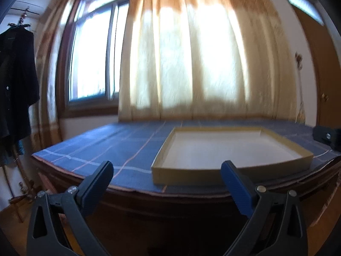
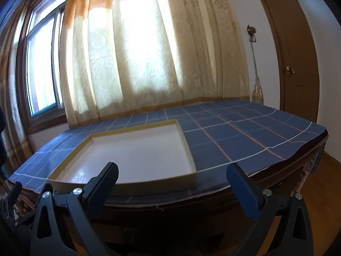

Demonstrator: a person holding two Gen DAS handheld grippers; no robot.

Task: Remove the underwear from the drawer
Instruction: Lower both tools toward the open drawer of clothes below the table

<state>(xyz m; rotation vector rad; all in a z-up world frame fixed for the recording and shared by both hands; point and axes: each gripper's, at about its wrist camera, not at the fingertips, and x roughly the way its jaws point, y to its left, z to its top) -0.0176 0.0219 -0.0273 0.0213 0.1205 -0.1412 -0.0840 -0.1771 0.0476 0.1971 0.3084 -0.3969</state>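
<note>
The left gripper (image 1: pixel 166 167) hangs in front of the table (image 1: pixel 170 200) with its fingers spread wide and nothing between them. The right gripper (image 2: pixel 173 168) is the same, fingers well apart and empty, also short of the table's near edge.

No underwear shows in either view, so its lie, long axis and heading cannot be told. Below the tabletop the dark wood front is in deep shadow, and I cannot tell whether a drawer is there.

A blue checked cloth (image 1: pixel 127 140) covers the top. On it sits a shallow tan tray (image 1: pixel 191 175) with a pale floor and nothing in it. Its near wall lies close to the table's front edge.

- Left wrist view: the tray is at 12 to 1 o'clock from the fingertips. Its near wall spans most of the gap between them and runs past the right finger. Its sides run away toward the curtain (image 1: pixel 191 53).
- Right wrist view: the tray (image 2: pixel 185 140) is at 11 to 12 o'clock, skewed, with its far corner pointing toward 12. Bare cloth (image 2: pixel 245 132) stretches out toward 2 o'clock.

Behind the table hangs the sunlit curtain (image 2: pixel 138 53), with a window (image 1: pixel 91 53) at 10 o'clock. A dark coat (image 1: pixel 17 74) hangs at 9 o'clock in the left view. A brown door (image 2: pixel 298 53) stands at 2 o'clock in the right view.
</note>
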